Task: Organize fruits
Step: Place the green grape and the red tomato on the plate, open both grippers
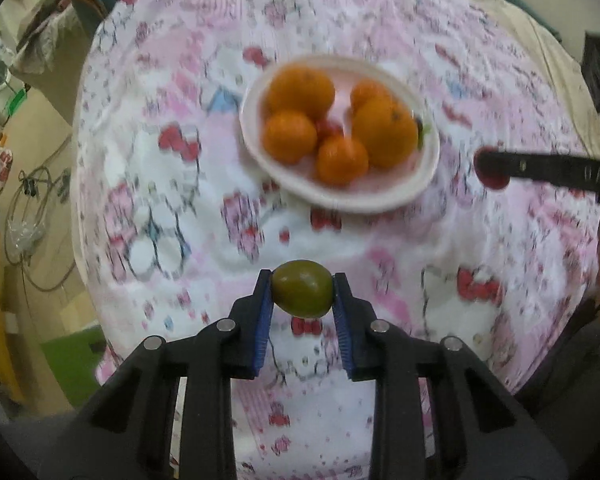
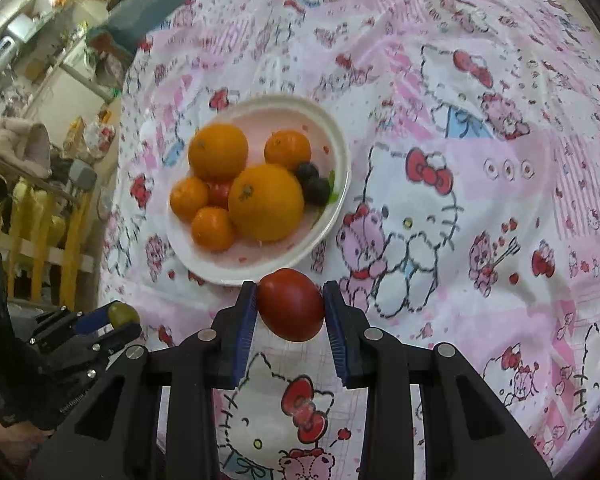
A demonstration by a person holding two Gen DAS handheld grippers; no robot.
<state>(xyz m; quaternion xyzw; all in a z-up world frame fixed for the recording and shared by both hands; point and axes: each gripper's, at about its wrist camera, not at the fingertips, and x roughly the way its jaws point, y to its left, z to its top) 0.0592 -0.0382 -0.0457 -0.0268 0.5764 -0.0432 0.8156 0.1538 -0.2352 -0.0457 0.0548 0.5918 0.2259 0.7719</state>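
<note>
While its long axis lies crosswise, the green fruit [image 1: 302, 289] sits clamped between left fingers [image 1: 265, 312]; right fingers [image 2: 247, 320] clamp a red fruit [image 2: 291, 305].

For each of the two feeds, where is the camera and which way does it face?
Left wrist: on the left hand-held gripper, looking steeply down its fingers at the green fruit it grips, above the tablecloth.
Right wrist: on the right hand-held gripper, aimed down at the red fruit it grips; the left hand-held gripper shows at lower left.
Shared: the plate of oranges, and both held fruits.
</note>
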